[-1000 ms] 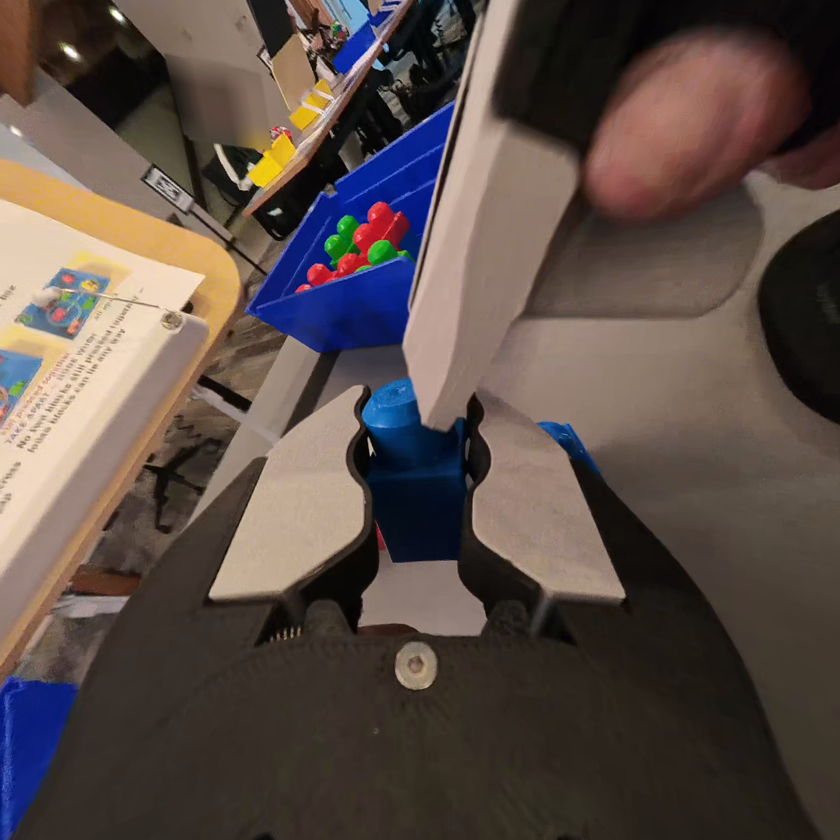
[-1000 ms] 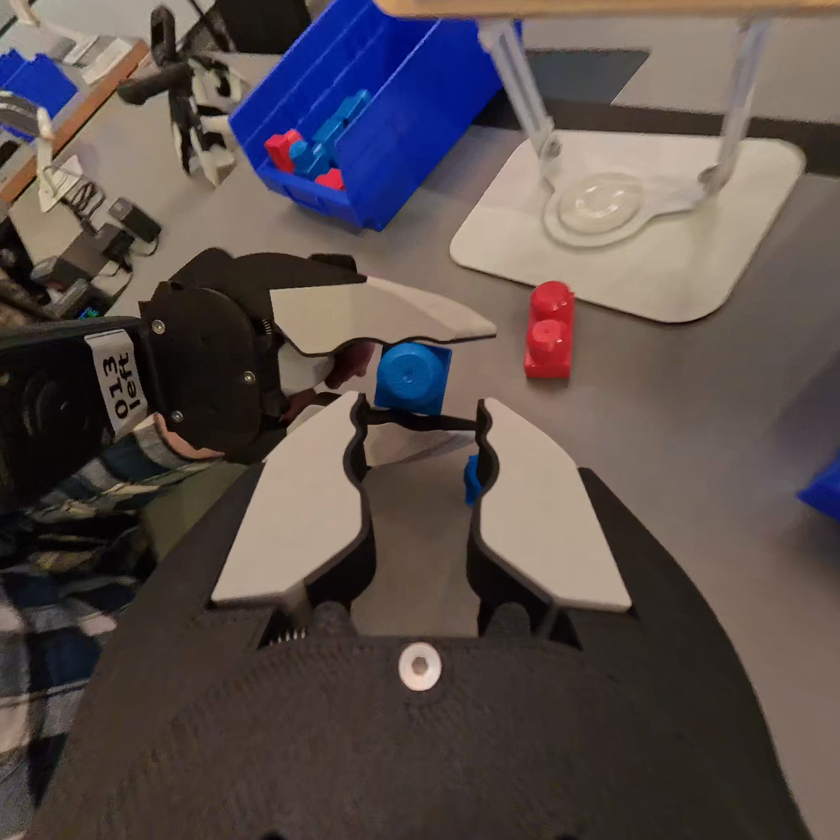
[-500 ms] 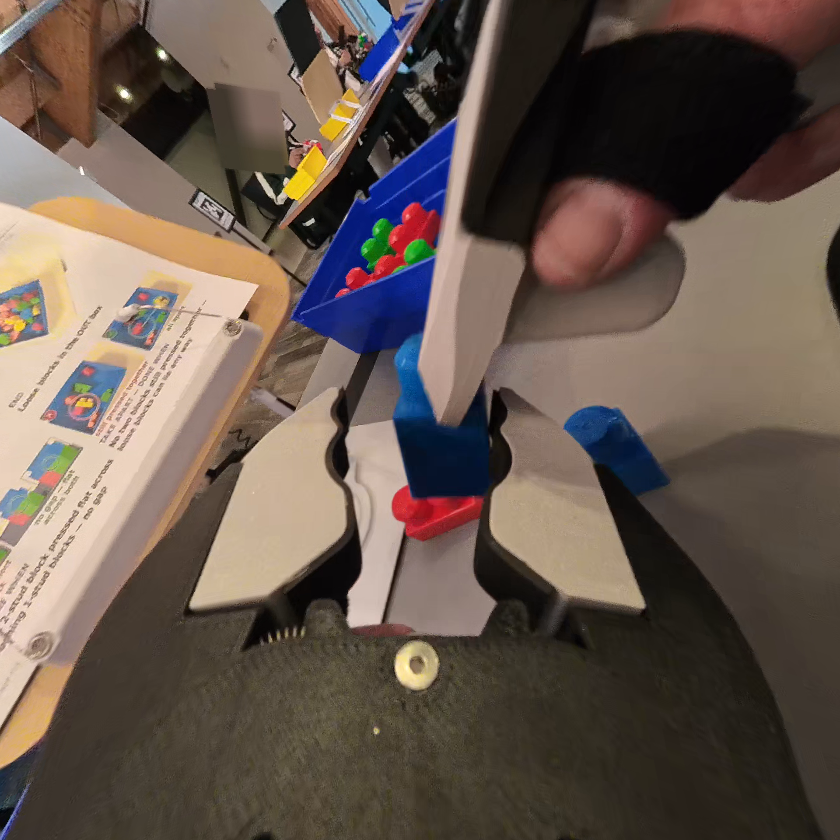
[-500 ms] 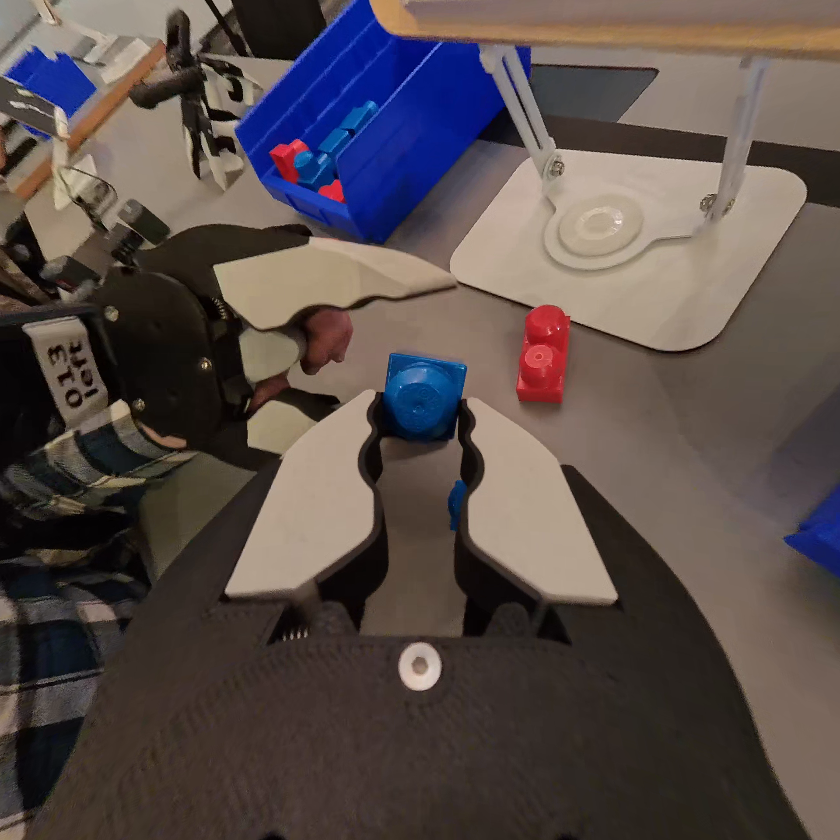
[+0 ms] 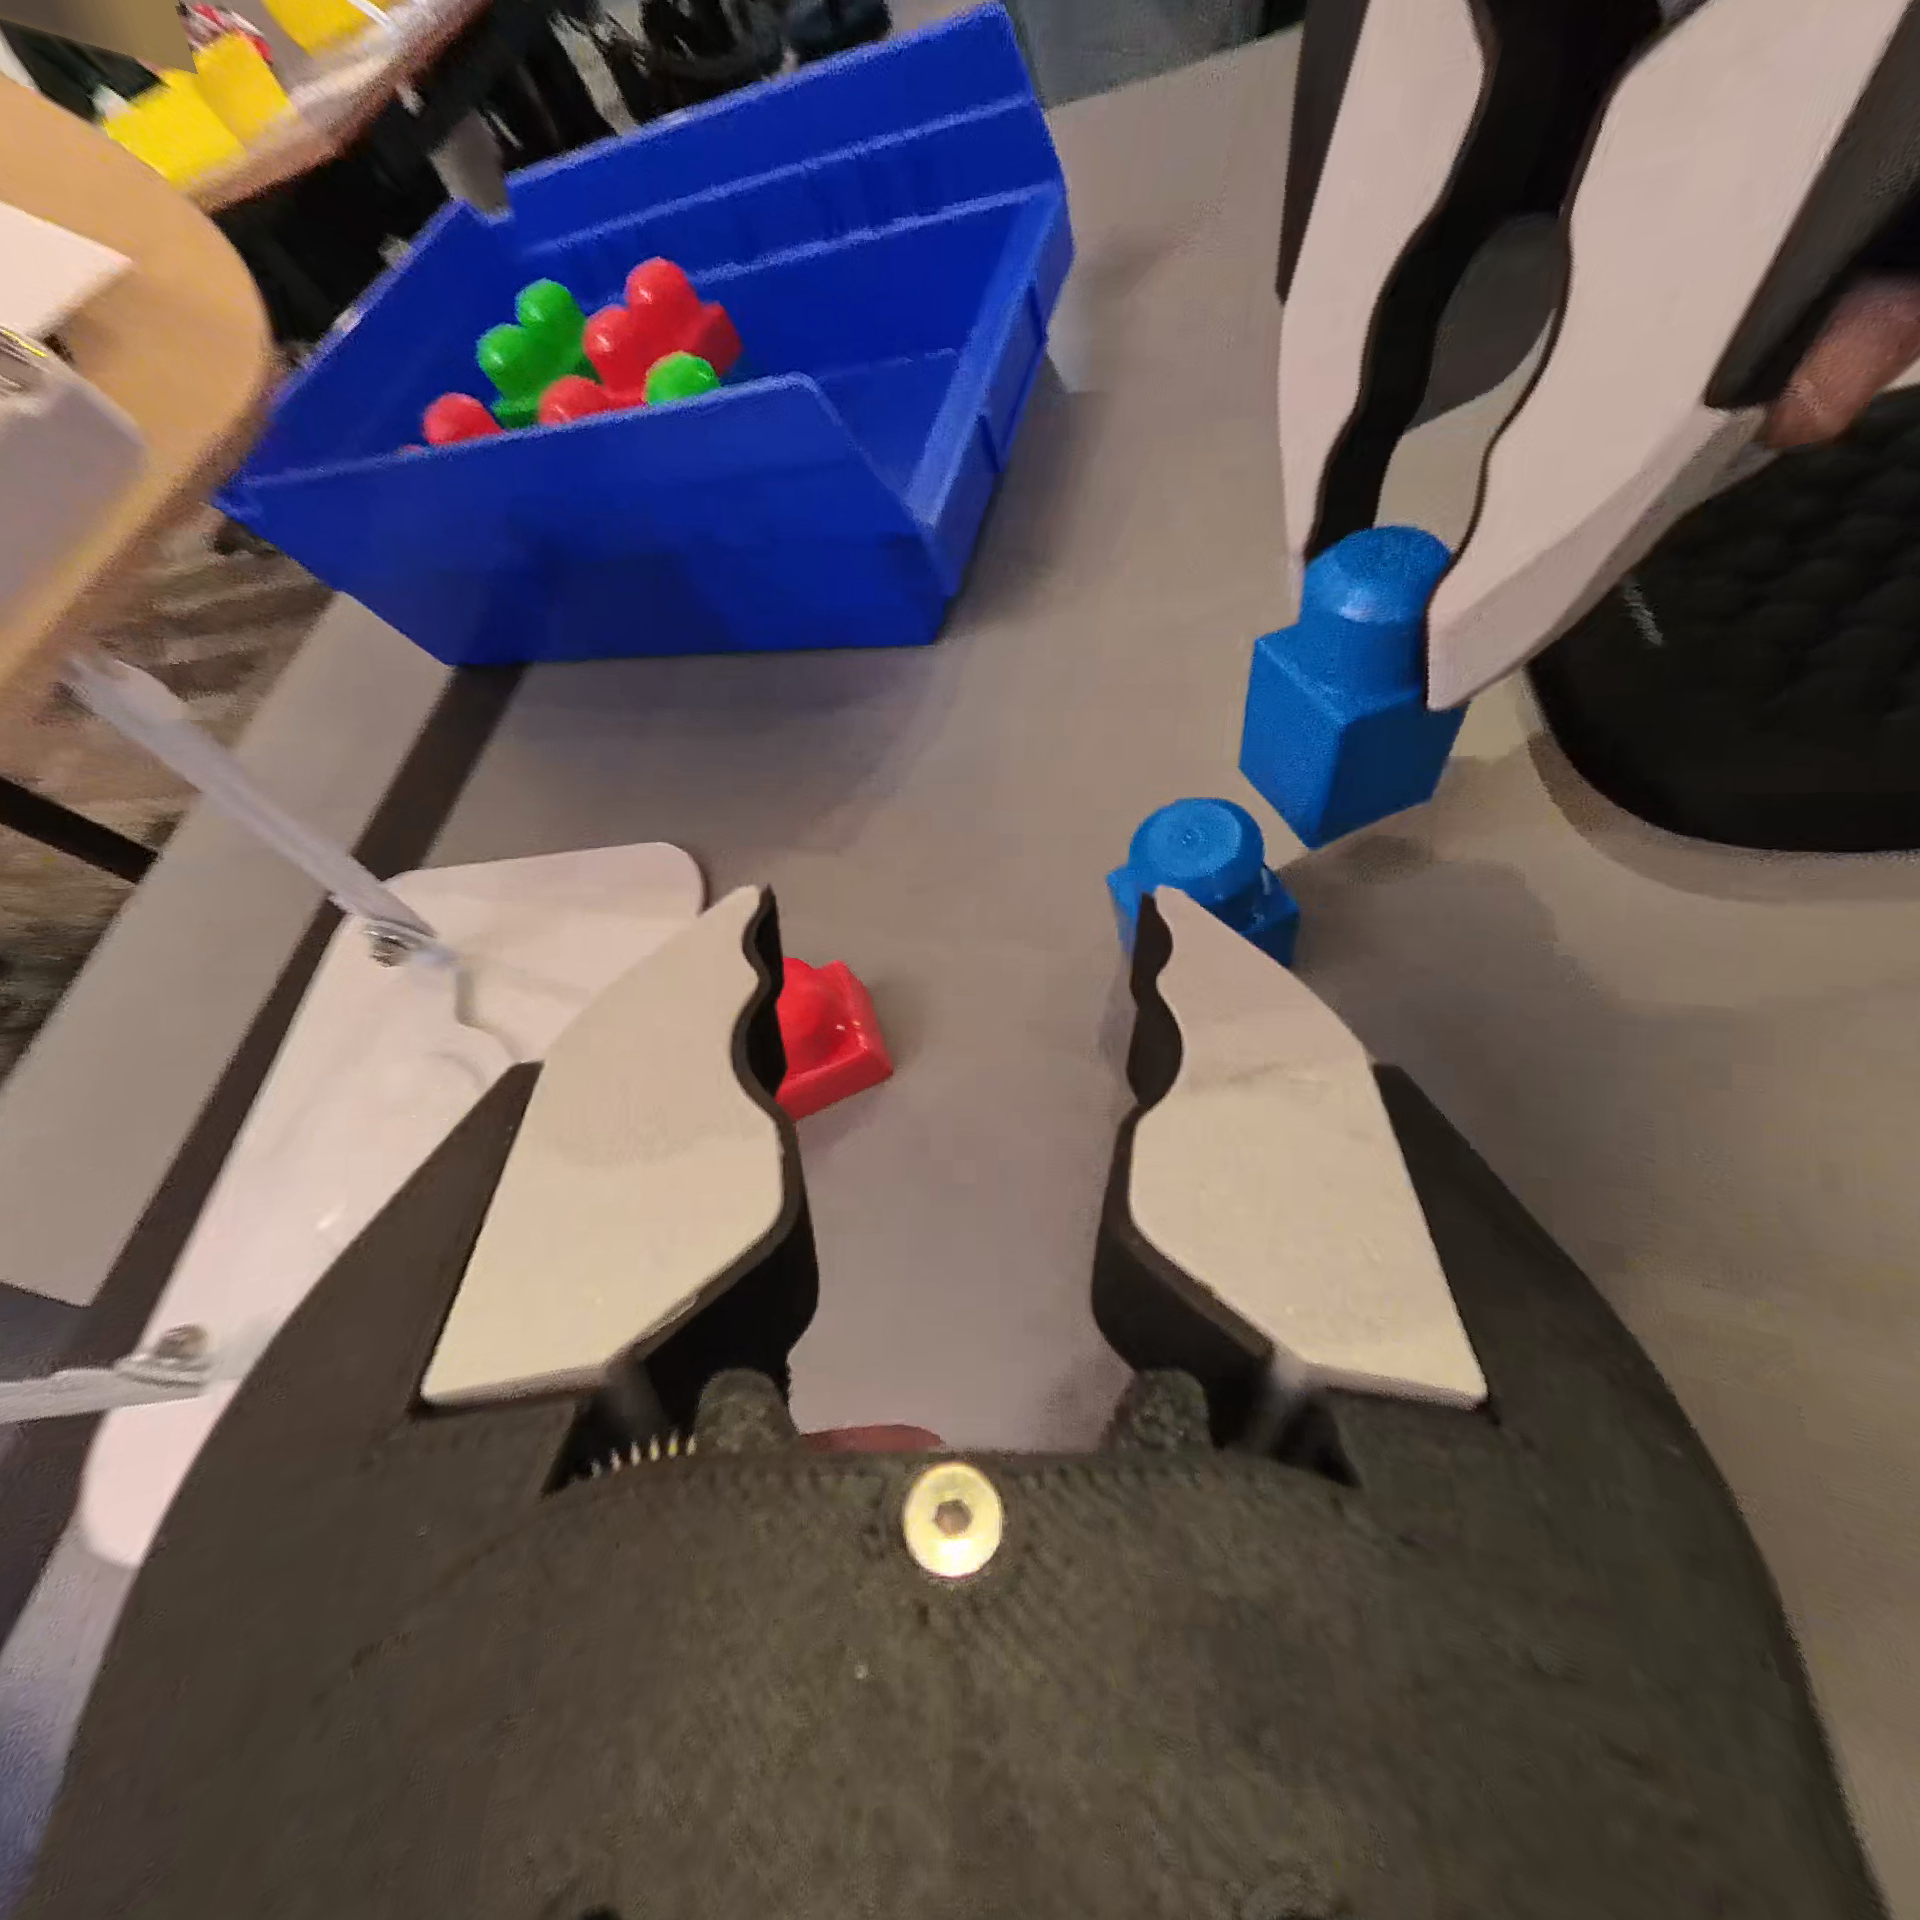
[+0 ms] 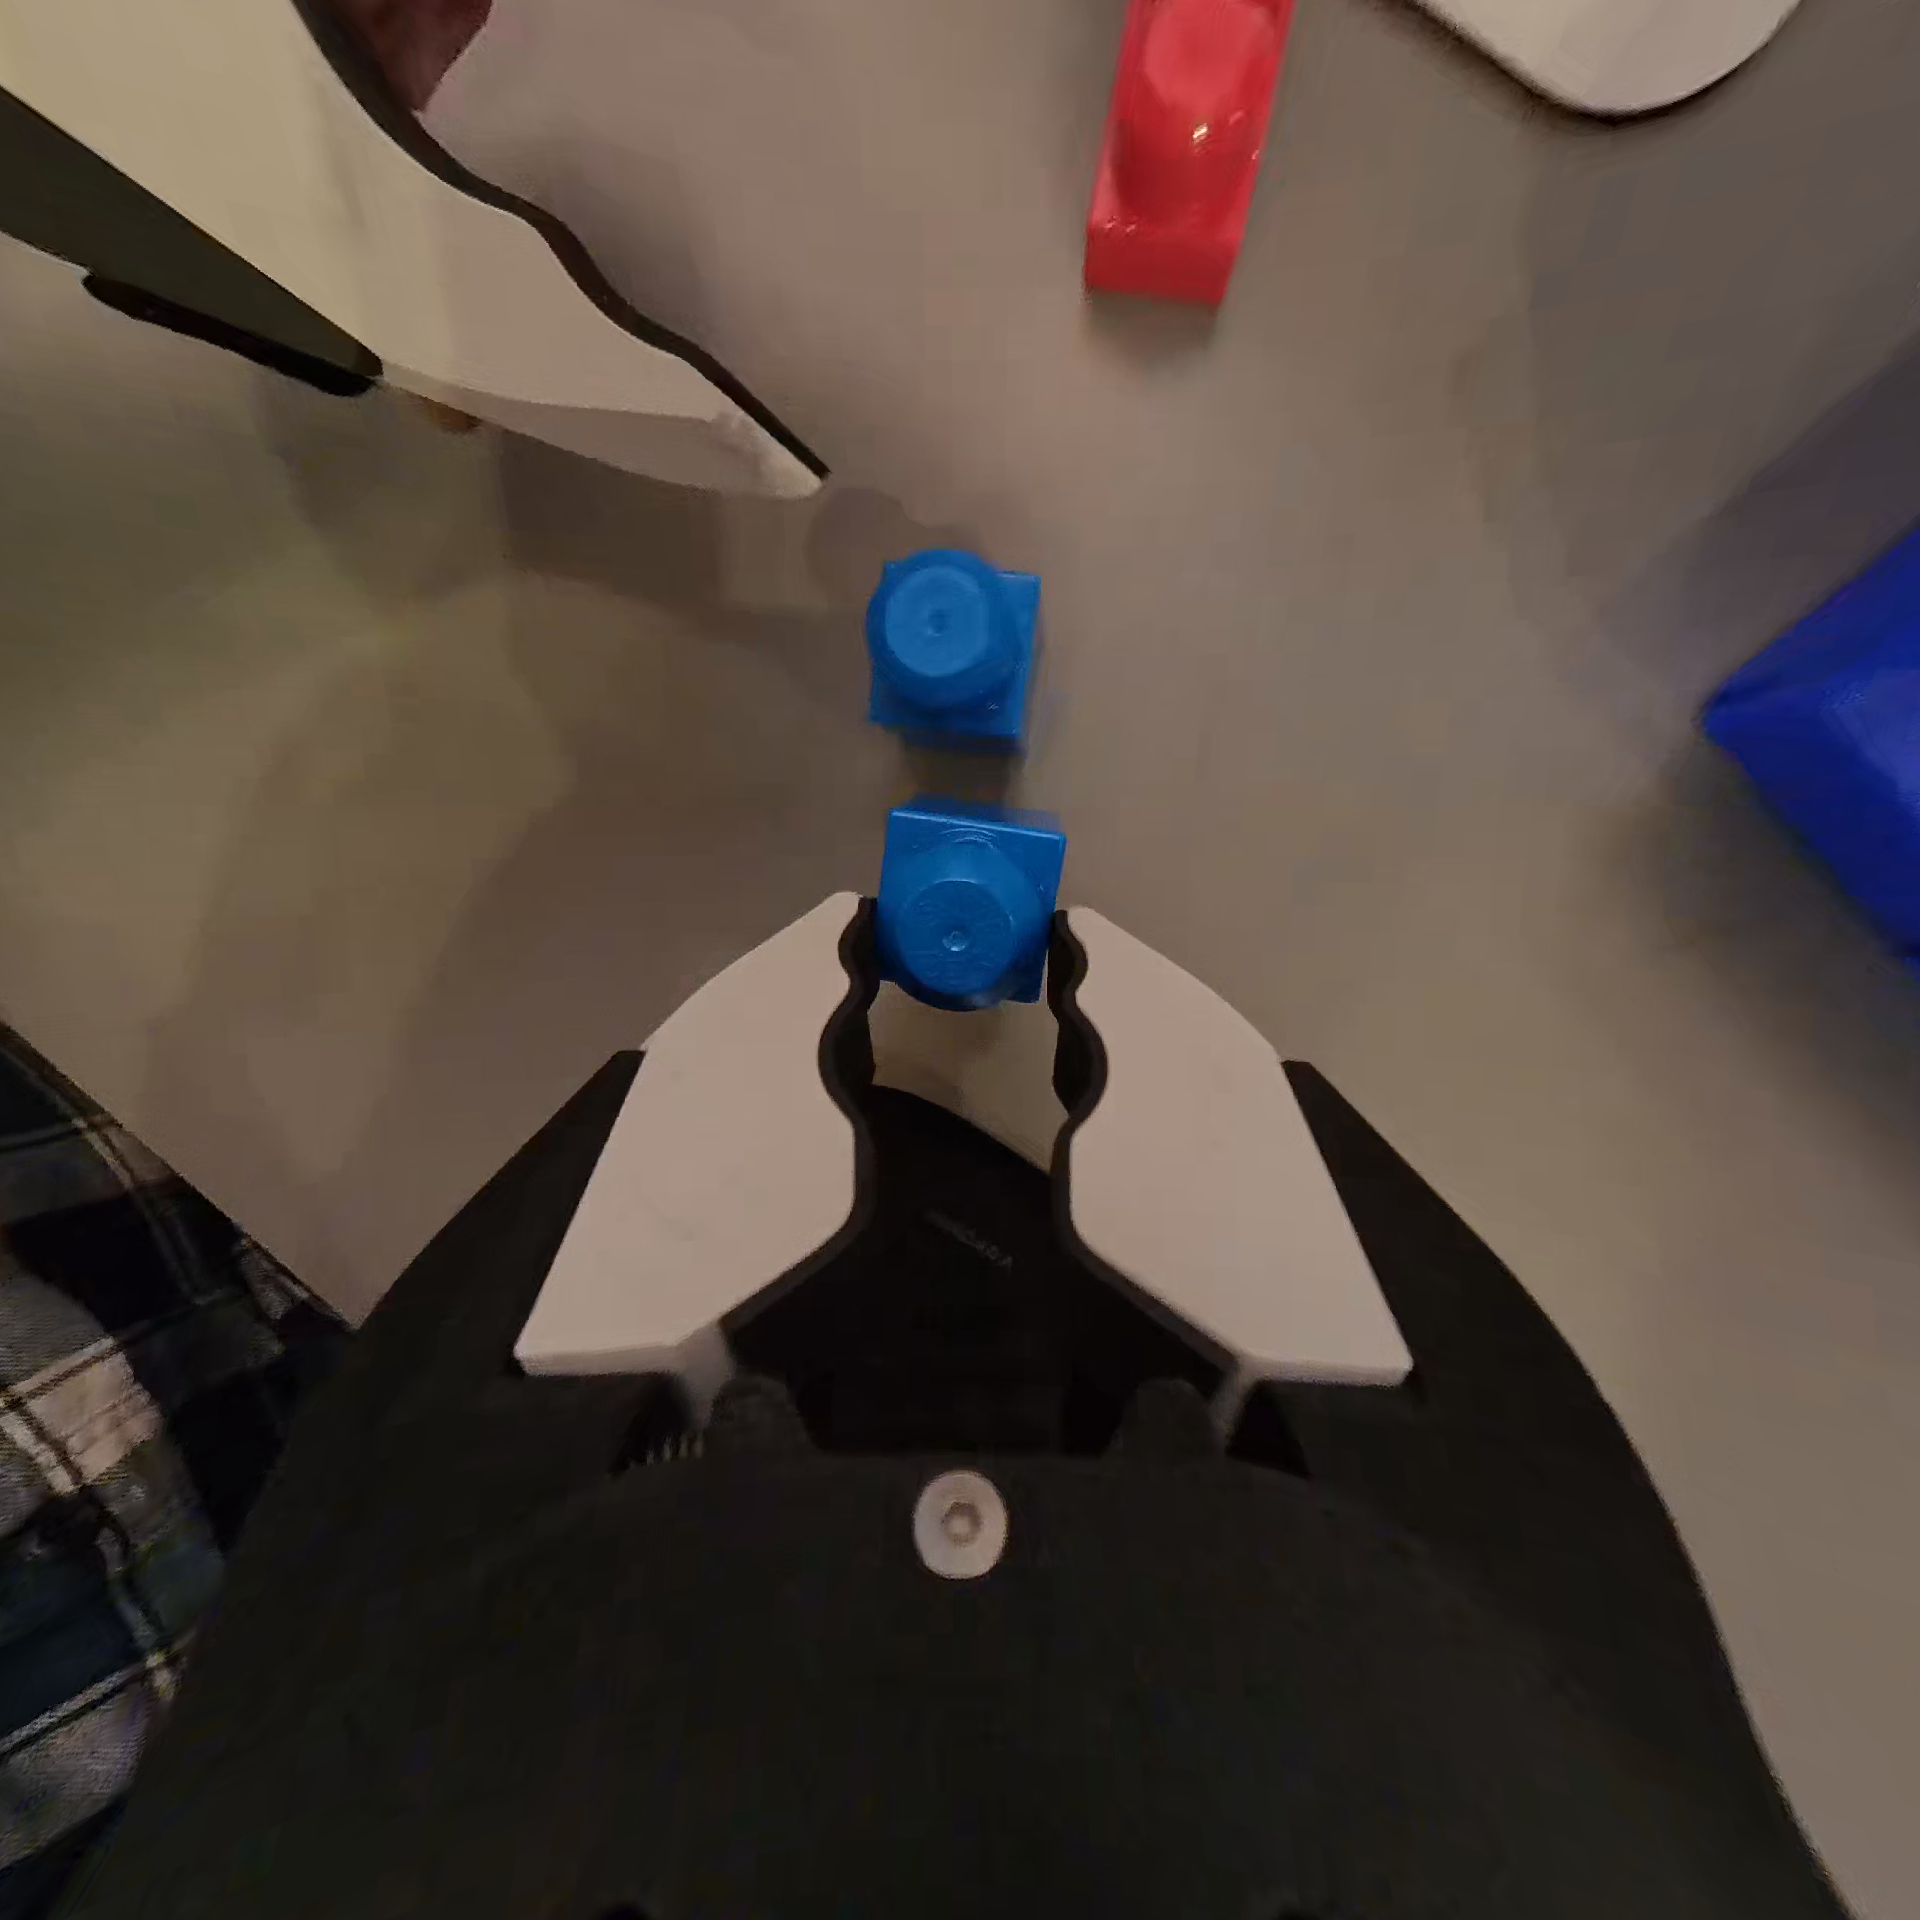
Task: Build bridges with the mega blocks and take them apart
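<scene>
My right gripper is shut on a blue one-stud block, its pads pressing both sides. The left wrist view shows that block hanging from the right gripper just above the grey table. A second blue one-stud block stands on the table just beyond it; it also shows in the left wrist view. My left gripper is open and empty, low over the table. A red block lies by its left finger and shows in the right wrist view as a two-stud block.
A blue bin with red and green blocks stands at the back left. The white base of a paper stand lies at the left. A black round object sits at the right. Another blue bin's corner shows at the right.
My left gripper opened, let go of the blue block and drew back. My right gripper shut on that block and carried it beside the second blue block.
</scene>
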A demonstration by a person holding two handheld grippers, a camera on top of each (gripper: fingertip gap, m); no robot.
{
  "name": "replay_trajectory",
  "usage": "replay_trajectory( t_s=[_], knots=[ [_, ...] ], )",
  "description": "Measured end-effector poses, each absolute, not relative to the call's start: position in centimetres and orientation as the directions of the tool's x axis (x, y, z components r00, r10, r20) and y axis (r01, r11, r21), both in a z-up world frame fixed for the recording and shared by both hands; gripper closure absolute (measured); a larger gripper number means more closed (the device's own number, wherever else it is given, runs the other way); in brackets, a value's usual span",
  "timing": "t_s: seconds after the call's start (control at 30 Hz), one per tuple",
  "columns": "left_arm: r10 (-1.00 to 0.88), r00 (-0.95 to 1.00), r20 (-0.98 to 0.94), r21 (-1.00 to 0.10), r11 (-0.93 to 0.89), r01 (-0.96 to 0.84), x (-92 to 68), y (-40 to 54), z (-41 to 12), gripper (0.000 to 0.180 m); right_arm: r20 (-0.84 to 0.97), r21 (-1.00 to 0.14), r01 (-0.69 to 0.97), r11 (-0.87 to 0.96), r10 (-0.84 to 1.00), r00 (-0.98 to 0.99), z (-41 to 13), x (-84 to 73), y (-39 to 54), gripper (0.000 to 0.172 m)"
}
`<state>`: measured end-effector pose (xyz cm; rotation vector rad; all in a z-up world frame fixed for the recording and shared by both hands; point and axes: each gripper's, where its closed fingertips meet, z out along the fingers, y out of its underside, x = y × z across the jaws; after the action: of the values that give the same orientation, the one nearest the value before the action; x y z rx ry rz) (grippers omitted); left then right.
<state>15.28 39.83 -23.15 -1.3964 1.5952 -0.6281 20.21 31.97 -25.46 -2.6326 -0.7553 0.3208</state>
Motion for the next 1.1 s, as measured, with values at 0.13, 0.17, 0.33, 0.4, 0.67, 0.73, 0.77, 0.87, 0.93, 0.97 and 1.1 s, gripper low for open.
replay_trajectory(
  t_s=[0.13, 0.17, 0.33, 0.4, 0.67, 0.73, 0.77, 0.87, 0.93, 0.97, 1.1],
  knots=[
    [-0.977, -0.013, -0.215, -0.831, 0.19, -0.524, 15.2, 39.0, -24.2, 0.113, -0.103, -0.382, 0.478, -0.791, 0.55, 0.829, -26.6, 19.1, 31.8, 0.14],
    [-0.978, -0.022, -0.206, -0.829, 0.187, -0.528, 15.2, 38.9, -24.3, 0.112, -0.094, -0.37, 0.482, -0.794, 0.548, 0.831, -26.8, 19.0, 31.9, 0.14],
    [-0.979, -0.103, -0.178, -0.803, 0.205, -0.56, 15.3, 37.6, -25.4, 0.109, -0.065, -0.361, 0.472, -0.804, 0.527, 0.847, -27.8, 18.7, 32.7, 0.14],
    [-0.979, -0.096, -0.182, -0.803, 0.204, -0.56, 15.3, 37.6, -25.4, 0.109, -0.078, -0.378, 0.452, -0.808, 0.514, 0.854, -27.9, 18.6, 33.1, 0.14],
    [-0.983, -0.123, -0.133, -0.836, 0.178, -0.519, 15.9, 36.7, -24.5, 0.105, -0.065, -0.438, 0.402, -0.804, 0.475, 0.878, -25.0, 20.4, 31.6, 0.118],
    [-0.986, -0.123, -0.115, -0.851, 0.162, -0.5, 16.2, 36.4, -24.1, 0.105, -0.067, -0.498, 0.365, -0.787, 0.455, 0.888, -23.1, 21.2, 30.8, 0.121],
    [-0.986, -0.112, -0.12, -0.852, 0.16, -0.499, 16.4, 36.5, -24.0, 0.104, -0.087, -0.535, 0.345, -0.771, 0.457, 0.885, -22.1, 21.2, 30.2, 0.124],
    [-0.988, -0.085, -0.132, -0.853, 0.156, -0.499, 16.9, 36.4, -23.4, 0.102, -0.091, -0.62, 0.321, -0.716, 0.472, 0.877, -19.9, 21.2, 28.7, 0.128],
    [-0.988, -0.051, -0.147, -0.861, 0.153, -0.485, 17.3, 36.2, -22.6, 0.102, -0.073, -0.662, 0.305, -0.684, 0.464, 0.883, -19.1, 21.6, 28.0, 0.129],
    [-0.986, -0.037, -0.162, -0.862, 0.16, -0.481, 17.5, 36.1, -22.2, 0.102, -0.073, -0.684, 0.291, -0.669, 0.459, 0.885, -18.6, 21.7, 27.8, 0.13],
    [-0.988, 0.026, -0.153, -0.892, 0.126, -0.435, 18.0, 35.7, -20.3, 0.101, -0.111, -0.719, 0.258, -0.646, 0.473, 0.874, -17.0, 22.1, 26.6, 0.128]
  ],
)
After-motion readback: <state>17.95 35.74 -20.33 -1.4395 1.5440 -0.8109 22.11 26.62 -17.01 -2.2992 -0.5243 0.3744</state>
